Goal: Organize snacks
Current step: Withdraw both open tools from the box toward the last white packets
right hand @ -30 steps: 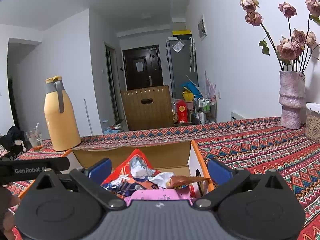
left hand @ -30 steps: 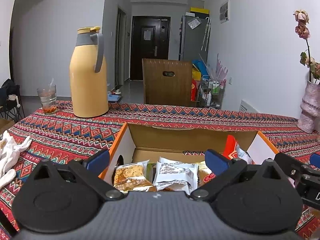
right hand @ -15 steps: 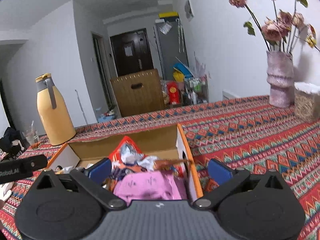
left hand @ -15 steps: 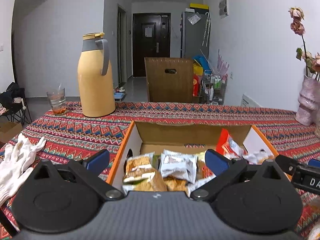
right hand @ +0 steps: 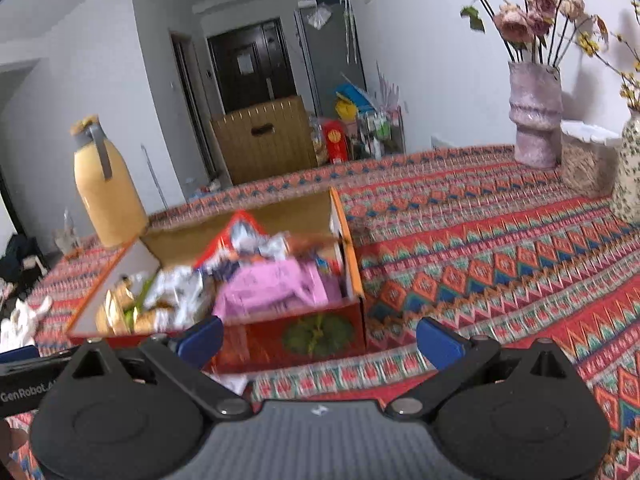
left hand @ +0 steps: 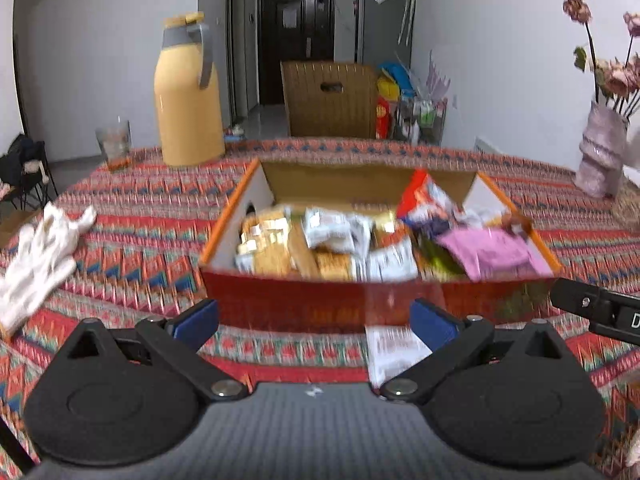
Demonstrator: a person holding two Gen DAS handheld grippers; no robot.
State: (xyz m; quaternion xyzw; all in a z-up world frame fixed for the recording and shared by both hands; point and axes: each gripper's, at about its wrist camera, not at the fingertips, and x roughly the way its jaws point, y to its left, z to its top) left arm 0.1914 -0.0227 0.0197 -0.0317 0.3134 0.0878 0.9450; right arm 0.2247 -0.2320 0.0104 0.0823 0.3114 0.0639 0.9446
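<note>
both grippers, left and right, have pulled back from the snack box, jaws spread, empty

White walls, dark door at far end of hallway, grey cabinet beside it, wooden chair back behind desk in patterned red cloth, dim even light.

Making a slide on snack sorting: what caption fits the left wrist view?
Open left hand-held gripper hovering before a cardboard box packed with snack packets on a patterned tablecloth.
</note>
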